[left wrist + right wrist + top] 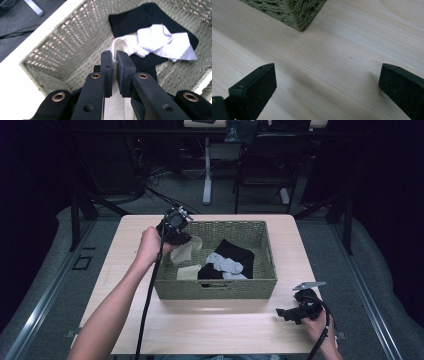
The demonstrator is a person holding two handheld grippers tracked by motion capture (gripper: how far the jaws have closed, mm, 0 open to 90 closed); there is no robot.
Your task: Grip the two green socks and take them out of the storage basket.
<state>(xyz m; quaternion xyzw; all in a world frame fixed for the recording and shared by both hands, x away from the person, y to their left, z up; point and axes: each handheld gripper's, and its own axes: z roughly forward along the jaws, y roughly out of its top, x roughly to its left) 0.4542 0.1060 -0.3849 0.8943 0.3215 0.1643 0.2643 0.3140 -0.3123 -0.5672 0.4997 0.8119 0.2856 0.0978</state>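
The counter (210, 320) is a pale wooden top, and on it sits a woven green basket (215, 290), its long side running across in front of the person. Inside lie several socks: a black one (235, 252) toward the far right, a light grey one (225, 264) crumpled on top of it, and a cream one (186, 252) at the left end.

The left gripper (175, 231) is over the basket's far left corner. Its jaws are closed almost fully on a fold of the cream sock (115, 47), which is pinched between the pads and hangs down from them into the basket; the sock's length runs from the jaws down and toward the person. So the sock is already in the left gripper's hold, and any lift out goes up and over the left wall, which is the nearest rim.

The right gripper (295, 312) rests low over bare counter just off the basket's near right corner (299, 15), well apart from the socks. Its jaws are spread wide and hold nothing.

The cream sock looks soft and limp, a plain knit, folded over itself where it lies.
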